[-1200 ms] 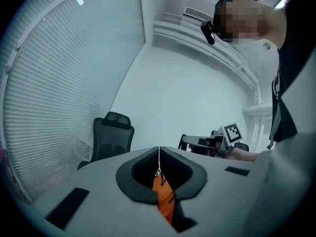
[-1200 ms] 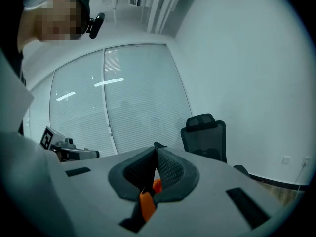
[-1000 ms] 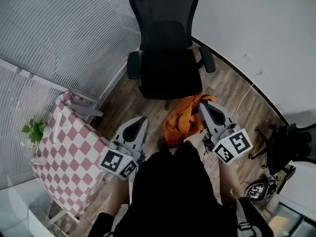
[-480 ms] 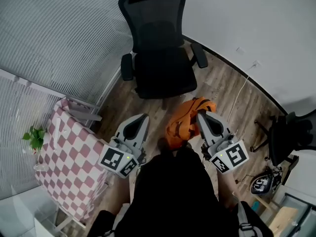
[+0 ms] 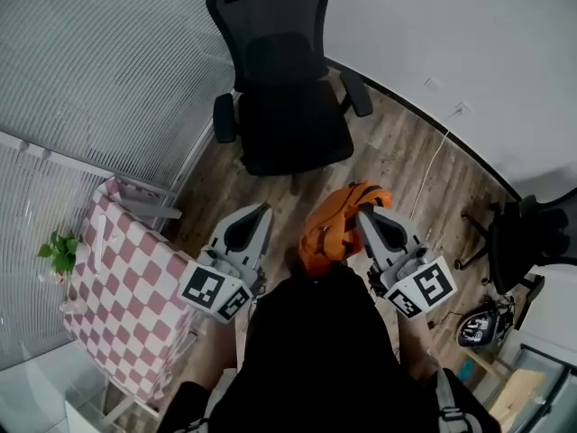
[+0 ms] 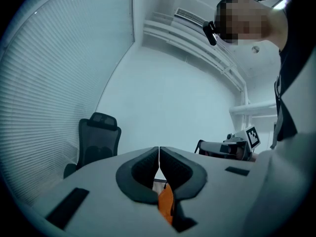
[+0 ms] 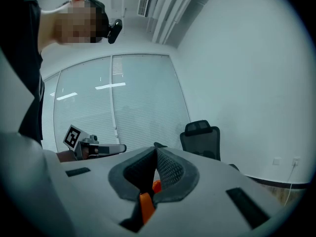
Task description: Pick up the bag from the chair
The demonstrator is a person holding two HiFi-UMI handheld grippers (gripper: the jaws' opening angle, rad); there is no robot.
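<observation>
One bag (image 5: 326, 234), orange, hangs clear of the chair (image 5: 288, 106), which stands at its 12 o'clock. The right gripper (image 5: 361, 214) pinches it. The left gripper (image 5: 262, 209), at its 9 o'clock, is pressed together and appears empty. Pick-up judged done; next calls for a firm pinch and a steady carry.

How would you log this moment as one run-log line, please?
stage: orange bag off chair, hanging above floor | right tongs: shut on orange bag | left tongs: shut, apart from bag
</observation>
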